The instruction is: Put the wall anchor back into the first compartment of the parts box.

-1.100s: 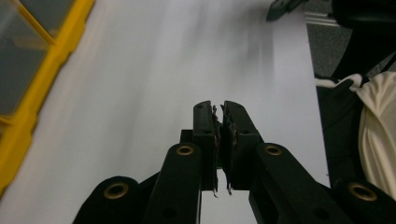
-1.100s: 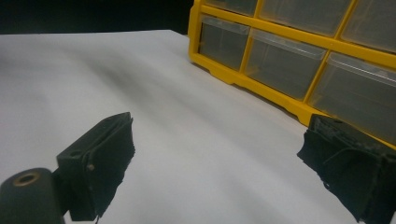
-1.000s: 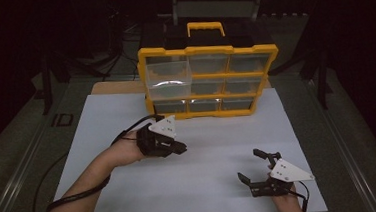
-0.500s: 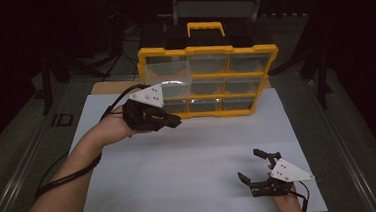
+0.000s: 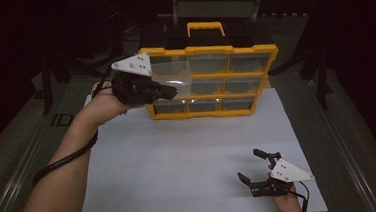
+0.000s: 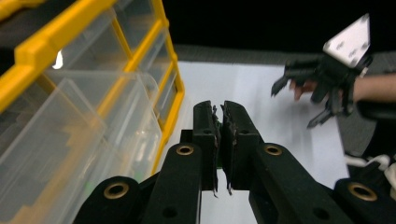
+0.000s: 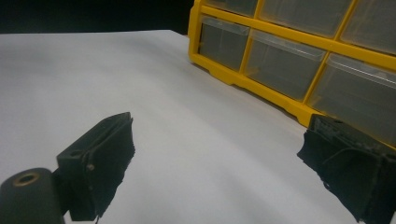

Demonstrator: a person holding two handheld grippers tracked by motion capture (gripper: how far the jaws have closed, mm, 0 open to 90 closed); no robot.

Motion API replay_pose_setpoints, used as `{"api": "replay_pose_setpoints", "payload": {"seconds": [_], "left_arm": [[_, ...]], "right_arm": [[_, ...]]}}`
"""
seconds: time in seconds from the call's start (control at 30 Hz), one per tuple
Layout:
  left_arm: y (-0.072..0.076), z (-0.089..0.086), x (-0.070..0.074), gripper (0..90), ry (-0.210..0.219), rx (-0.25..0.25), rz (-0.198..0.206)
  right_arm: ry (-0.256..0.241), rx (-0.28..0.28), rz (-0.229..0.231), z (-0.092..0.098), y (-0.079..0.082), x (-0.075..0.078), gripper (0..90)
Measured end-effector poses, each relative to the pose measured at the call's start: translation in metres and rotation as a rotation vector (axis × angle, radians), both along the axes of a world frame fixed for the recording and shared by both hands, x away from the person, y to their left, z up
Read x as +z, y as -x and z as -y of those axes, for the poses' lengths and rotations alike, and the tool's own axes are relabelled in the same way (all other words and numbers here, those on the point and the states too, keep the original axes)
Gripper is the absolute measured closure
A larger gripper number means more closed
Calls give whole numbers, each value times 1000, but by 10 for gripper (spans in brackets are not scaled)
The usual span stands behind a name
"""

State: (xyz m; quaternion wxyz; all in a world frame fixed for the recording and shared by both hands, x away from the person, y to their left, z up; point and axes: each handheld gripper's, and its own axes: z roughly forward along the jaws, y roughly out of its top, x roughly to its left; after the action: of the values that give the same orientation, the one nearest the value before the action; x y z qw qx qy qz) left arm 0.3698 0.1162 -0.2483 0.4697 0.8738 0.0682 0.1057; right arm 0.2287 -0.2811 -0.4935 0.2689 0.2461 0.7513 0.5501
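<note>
A yellow organizer [image 5: 210, 49] with clear plastic drawers stands at the back of the white table [image 5: 179, 156]. My left gripper [image 5: 172, 92] is held up in the air at the organizer's left column of drawers, its jaws pressed together with nothing between them. In the left gripper view those jaws [image 6: 219, 112] run alongside the clear drawers [image 6: 79, 130], close but not touching. My right gripper [image 5: 249, 164] rests low near the table's front right corner with its jaws wide apart and empty. In the right gripper view its pads [image 7: 102, 158] frame bare table, and the organizer [image 7: 299, 105] lies beyond.
The organizer has a yellow carry handle [image 5: 205, 25] on top, in front of a dark case. A black cable [image 5: 64, 162] trails from the left gripper along the forearm. Dark floor surrounds the table. The right gripper [image 6: 293, 107] shows far off in the left gripper view.
My left gripper has risen from the table and moved back and left, up to the organizer's left drawers. The right gripper has stayed in place.
</note>
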Motion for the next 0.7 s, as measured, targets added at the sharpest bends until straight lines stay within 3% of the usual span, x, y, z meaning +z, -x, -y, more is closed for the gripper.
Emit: {"api": "replay_pose_setpoints", "payload": {"seconds": [0.23,0.37,0.43,0.47,0.7], "left_arm": [[-14,-4,7,838,64,30,-7],[-25,-8,8,837,126,80,-23],[-29,-9,7,837,138,94,-25],[-33,-10,6,837,142,127,-35],[-49,-9,-1,837,117,233,-63]], "right_arm": [[1,-4,0,0,0,0,85],[-1,-5,-2,0,0,0,85],[6,-1,0,0,-1,-1,85],[7,-2,1,0,-1,-1,85],[2,-6,-4,1,-1,-1,85]]}}
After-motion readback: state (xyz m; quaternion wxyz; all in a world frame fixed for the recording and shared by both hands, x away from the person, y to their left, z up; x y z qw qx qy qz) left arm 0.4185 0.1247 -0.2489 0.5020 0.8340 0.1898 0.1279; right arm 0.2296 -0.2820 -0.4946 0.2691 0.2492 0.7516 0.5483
